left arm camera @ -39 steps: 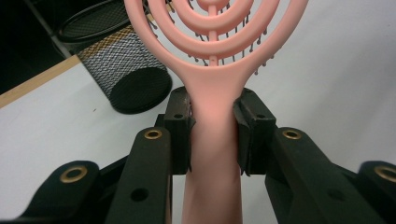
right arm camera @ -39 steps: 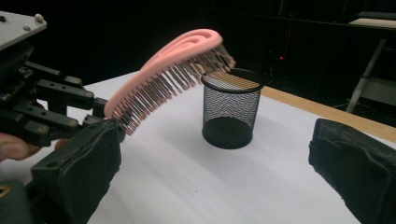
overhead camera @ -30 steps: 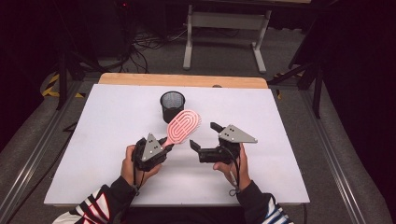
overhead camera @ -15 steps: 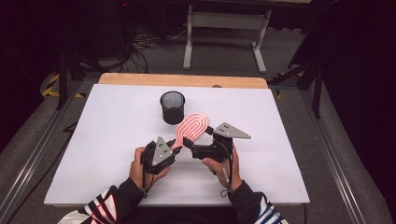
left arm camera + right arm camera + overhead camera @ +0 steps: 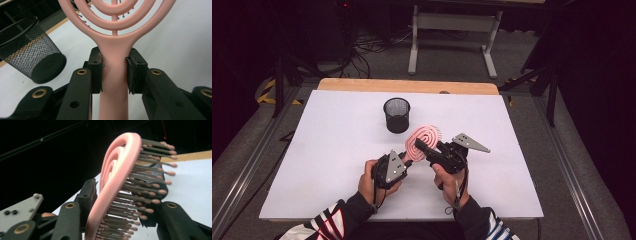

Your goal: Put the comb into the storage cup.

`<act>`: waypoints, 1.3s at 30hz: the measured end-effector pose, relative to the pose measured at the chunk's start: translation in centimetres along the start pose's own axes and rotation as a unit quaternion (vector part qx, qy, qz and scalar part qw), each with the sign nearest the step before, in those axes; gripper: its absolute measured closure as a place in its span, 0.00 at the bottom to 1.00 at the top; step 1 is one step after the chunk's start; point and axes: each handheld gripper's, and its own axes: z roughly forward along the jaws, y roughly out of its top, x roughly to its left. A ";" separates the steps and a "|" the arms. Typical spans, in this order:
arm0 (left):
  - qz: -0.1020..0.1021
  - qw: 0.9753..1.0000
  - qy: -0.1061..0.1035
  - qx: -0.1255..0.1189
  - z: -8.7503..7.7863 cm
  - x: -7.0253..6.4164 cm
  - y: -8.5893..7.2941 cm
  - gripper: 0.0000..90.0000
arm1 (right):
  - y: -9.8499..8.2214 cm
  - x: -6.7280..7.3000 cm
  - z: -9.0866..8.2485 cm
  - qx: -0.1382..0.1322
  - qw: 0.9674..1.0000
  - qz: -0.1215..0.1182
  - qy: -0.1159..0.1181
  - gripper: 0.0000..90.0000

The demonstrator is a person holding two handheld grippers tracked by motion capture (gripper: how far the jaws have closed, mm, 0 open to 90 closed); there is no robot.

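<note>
While the left tongs clamp the pink brush by its handle, lifted above the surface near its middle, the right tongs have just been closing on its head, bristles between the jaws. The handover looks midway; the cup just beyond likely awaits it.

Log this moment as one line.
left gripper: shut on hairbrush handle | right gripper: jaws just closed on brush head | mesh cup: upright on table
</note>
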 end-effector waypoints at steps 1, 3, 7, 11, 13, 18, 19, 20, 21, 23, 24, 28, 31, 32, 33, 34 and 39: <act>0.004 1.000 0.004 -0.001 0.0 0.0 0.0 0.78 | 0.0 0.2 -0.1 -0.002 1.000 -0.001 0.003 0.65; 0.006 1.000 0.008 0.000 0.1 -0.1 0.1 0.77 | -0.2 0.6 -0.2 -0.004 1.000 -0.003 0.006 0.68; 0.007 1.000 0.008 -0.008 0.2 0.0 0.2 0.77 | -0.2 1.1 -0.4 -0.010 1.000 -0.017 0.008 0.69; 0.012 1.000 0.008 -0.013 0.1 -0.1 0.2 0.77 | -0.2 1.2 -0.5 -0.016 1.000 -0.022 0.010 0.70; 0.012 1.000 0.003 -0.016 0.2 -0.1 0.3 0.74 | -0.1 1.4 -0.6 -0.015 0.999 -0.033 0.010 0.70; 0.012 1.000 -0.002 -0.020 0.1 0.0 0.4 0.69 | 0.1 1.5 -0.8 -0.016 0.999 -0.043 0.012 0.70; 0.010 1.000 -0.002 -0.023 0.1 0.0 0.4 0.65 | 0.2 1.6 -0.9 -0.019 0.999 -0.047 0.014 0.70; 0.011 1.000 -0.006 -0.024 0.1 0.0 0.4 0.65 | 0.2 1.6 -0.9 -0.019 0.999 -0.047 0.014 0.70; 0.013 1.000 -0.006 -0.024 0.1 0.0 0.4 0.63 | 0.2 1.6 -1.0 -0.020 0.998 -0.052 0.013 0.70; 0.015 1.000 -0.008 -0.024 0.1 0.0 0.5 0.56 | 0.3 1.6 -1.1 -0.021 0.998 -0.054 0.015 0.70; 0.014 1.000 -0.009 -0.023 0.1 0.0 0.5 0.54 | 0.4 1.6 -1.2 -0.022 0.998 -0.058 0.015 0.70; 0.013 0.999 -0.024 -0.023 0.2 -0.1 0.5 0.44 | 0.6 1.7 -1.5 -0.021 0.997 -0.073 0.016 0.70; 0.008 0.999 -0.039 -0.028 0.1 -0.1 0.5 0.37 | 0.7 1.6 -1.6 -0.022 0.997 -0.077 0.018 0.70; 0.007 0.999 -0.041 -0.028 0.1 0.0 0.4 0.35 | 0.8 1.5 -1.7 -0.022 0.996 -0.079 0.019 0.70; 0.007 0.999 -0.044 -0.027 0.1 0.0 0.4 0.35 | 0.8 1.5 -1.7 -0.022 0.996 -0.079 0.019 0.70; 0.007 0.998 -0.055 -0.026 0.1 0.1 0.4 0.33 | 0.9 1.5 -1.8 -0.023 0.996 -0.081 0.019 0.70; 0.008 0.995 -0.096 -0.026 -0.3 0.5 -0.1 0.21 | 1.1 1.3 -2.2 -0.024 0.996 -0.087 0.015 0.70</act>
